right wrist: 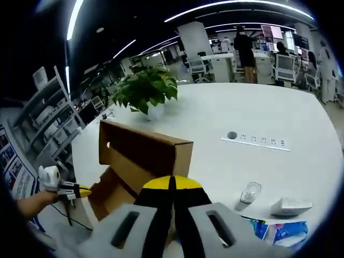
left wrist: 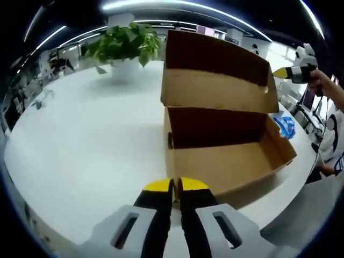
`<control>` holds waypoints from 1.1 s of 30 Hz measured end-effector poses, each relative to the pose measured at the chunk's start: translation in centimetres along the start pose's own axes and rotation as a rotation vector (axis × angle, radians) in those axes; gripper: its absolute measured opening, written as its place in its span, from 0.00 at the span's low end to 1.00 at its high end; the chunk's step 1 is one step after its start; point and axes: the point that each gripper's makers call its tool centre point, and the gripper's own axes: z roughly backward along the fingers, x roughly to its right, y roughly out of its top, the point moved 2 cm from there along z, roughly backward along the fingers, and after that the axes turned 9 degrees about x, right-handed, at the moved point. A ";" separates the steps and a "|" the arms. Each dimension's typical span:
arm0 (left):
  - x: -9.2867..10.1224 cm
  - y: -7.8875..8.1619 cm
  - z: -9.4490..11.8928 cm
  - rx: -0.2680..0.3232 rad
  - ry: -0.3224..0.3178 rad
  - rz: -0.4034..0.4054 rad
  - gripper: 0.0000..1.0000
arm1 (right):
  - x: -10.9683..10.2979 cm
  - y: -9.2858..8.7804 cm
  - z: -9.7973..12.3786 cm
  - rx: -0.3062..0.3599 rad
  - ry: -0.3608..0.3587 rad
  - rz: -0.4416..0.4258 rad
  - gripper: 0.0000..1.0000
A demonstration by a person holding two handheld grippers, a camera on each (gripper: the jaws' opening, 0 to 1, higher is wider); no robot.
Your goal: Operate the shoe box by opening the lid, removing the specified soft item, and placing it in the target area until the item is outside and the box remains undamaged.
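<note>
White office tabletop (left wrist: 80,150) spreads under both your grippers, a potted plant (left wrist: 122,45) at its far side. Your left gripper (left wrist: 176,185) has its jaws pressed together, just short of the shoe box's (left wrist: 226,156) near wall; the lid (left wrist: 215,72) stands raised. Your right gripper (right wrist: 172,183), jaws also together, hovers above the box. The visible box interior looks empty, and a blue soft packet (right wrist: 285,234) lies right of the box, nearer your right gripper.

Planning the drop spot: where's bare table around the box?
Bare table between the shoe box and the potted plant; also between plant and power strip. Crowded beside the box: blue packet, small bottle.
</note>
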 end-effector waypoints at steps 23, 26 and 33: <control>0.2 -0.1 0.1 0.011 -0.011 -0.012 0.02 | -3.2 -2.8 4.3 0.148 -0.024 0.129 0.00; 0.2 -0.1 0.1 0.008 -0.013 -0.017 0.02 | -3.5 -3.3 4.7 0.161 -0.027 0.129 0.00; 0.2 -0.1 0.1 0.006 -0.015 -0.029 0.02 | -4.1 -4.4 5.4 0.181 -0.034 0.138 0.00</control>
